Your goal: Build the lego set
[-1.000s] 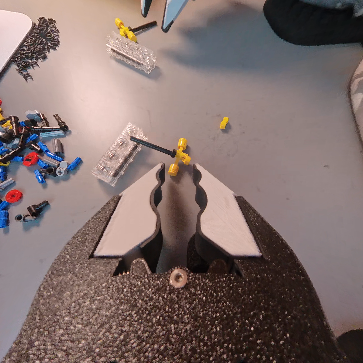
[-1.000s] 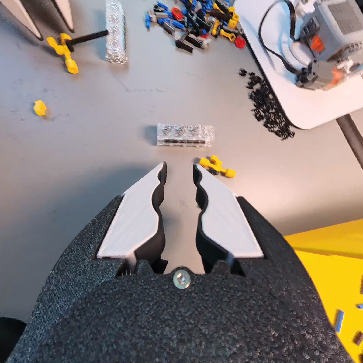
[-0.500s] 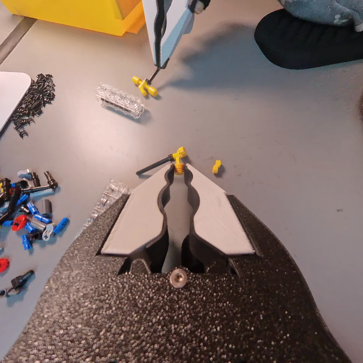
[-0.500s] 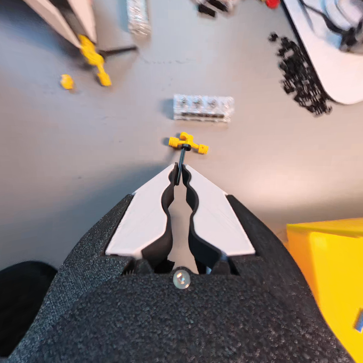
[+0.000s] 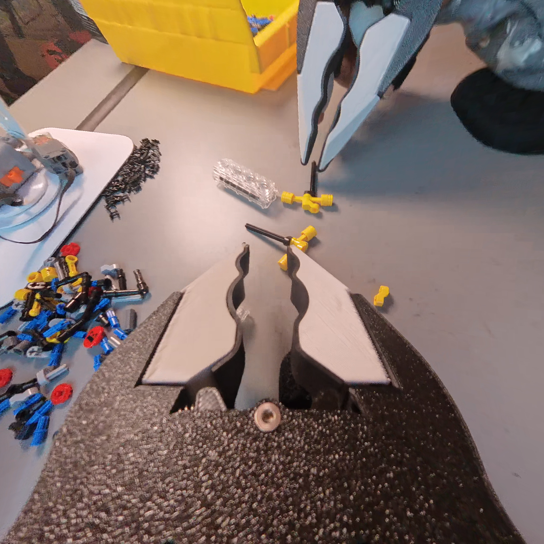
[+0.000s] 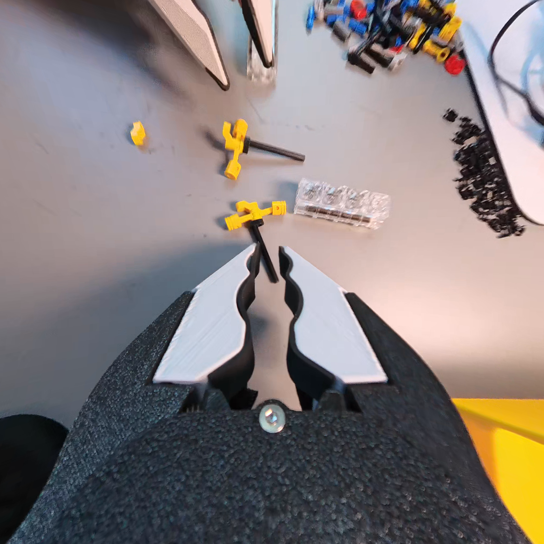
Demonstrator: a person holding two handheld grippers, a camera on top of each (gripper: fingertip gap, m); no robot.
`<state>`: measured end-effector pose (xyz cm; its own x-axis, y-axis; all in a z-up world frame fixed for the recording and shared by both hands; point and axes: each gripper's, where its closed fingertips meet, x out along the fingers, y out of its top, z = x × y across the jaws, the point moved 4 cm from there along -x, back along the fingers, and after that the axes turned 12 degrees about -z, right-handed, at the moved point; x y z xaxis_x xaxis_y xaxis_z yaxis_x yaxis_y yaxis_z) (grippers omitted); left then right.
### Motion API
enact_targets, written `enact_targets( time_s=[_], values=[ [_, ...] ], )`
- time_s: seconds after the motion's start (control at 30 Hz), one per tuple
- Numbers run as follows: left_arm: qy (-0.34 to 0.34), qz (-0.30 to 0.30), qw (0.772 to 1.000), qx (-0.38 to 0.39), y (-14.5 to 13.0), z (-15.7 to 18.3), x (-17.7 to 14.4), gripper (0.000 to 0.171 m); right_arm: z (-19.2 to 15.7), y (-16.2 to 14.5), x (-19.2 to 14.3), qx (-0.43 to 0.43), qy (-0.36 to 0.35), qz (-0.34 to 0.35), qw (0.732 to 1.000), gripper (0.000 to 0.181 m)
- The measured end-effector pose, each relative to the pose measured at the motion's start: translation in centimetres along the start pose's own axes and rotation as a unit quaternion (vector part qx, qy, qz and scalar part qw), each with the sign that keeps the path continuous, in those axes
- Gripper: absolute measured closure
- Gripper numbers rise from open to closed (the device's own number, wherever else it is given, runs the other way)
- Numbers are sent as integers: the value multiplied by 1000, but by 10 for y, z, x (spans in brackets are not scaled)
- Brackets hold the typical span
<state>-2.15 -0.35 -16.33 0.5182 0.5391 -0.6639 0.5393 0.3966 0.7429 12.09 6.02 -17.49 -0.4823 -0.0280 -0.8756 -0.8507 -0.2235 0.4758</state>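
Observation:
My left gripper (image 5: 268, 250) is open over the grey table. A yellow piston piece on a black axle (image 5: 294, 240) lies loose just past its right fingertip; it also shows in the right wrist view (image 6: 235, 147). My right gripper (image 6: 268, 247) has its jaws a little apart around the black axle (image 6: 265, 256) of a second yellow piston piece (image 6: 253, 213). That axle leans on the left finger and stands clear of the right one. From the left wrist view, the right gripper (image 5: 313, 166) points down at this piece (image 5: 307, 200), whose axle stands upright.
A clear brick (image 6: 341, 206) lies beside the second piece. Another clear brick (image 6: 262, 67) lies under the left gripper (image 6: 244, 70). A small yellow part (image 5: 381, 295), a pile of coloured parts (image 5: 59, 309), black bits (image 5: 132, 173), a white board (image 5: 88, 153) and a yellow bin (image 5: 191, 44) surround them. The left gripper's tips are roughly 11 centimeters from the right gripper's. Between my right fingertips and the clear brick (image 6: 341, 206) there is roughly 5 centimeters.
Both grippers closed on their yellow piston pieces half a second ago. Now both jaws have opened, the left piece lies on the table, and both grippers have pulled back and up.

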Motion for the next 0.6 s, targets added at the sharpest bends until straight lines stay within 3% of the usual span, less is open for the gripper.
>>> enact_targets(
  time_s=[0.13, 0.27, 0.37, 0.6],
  values=[
    [29, 99, 992, -67, 12, -18, -30, 140, 19, 28, -33, 28, -55, 115, 991, 155],
    [76, 193, 969, -136, 17, -40, -60, 131, 60, 67, -80, 77, -172, 257, 948, 152],
    [111, 211, 958, -159, 11, -50, -70, 125, 98, 87, -113, 114, -252, 322, 906, 150],
    [165, 208, 949, -169, -3, -59, -76, 125, 196, 123, -153, 171, -370, 367, 836, 157]
  ],
)
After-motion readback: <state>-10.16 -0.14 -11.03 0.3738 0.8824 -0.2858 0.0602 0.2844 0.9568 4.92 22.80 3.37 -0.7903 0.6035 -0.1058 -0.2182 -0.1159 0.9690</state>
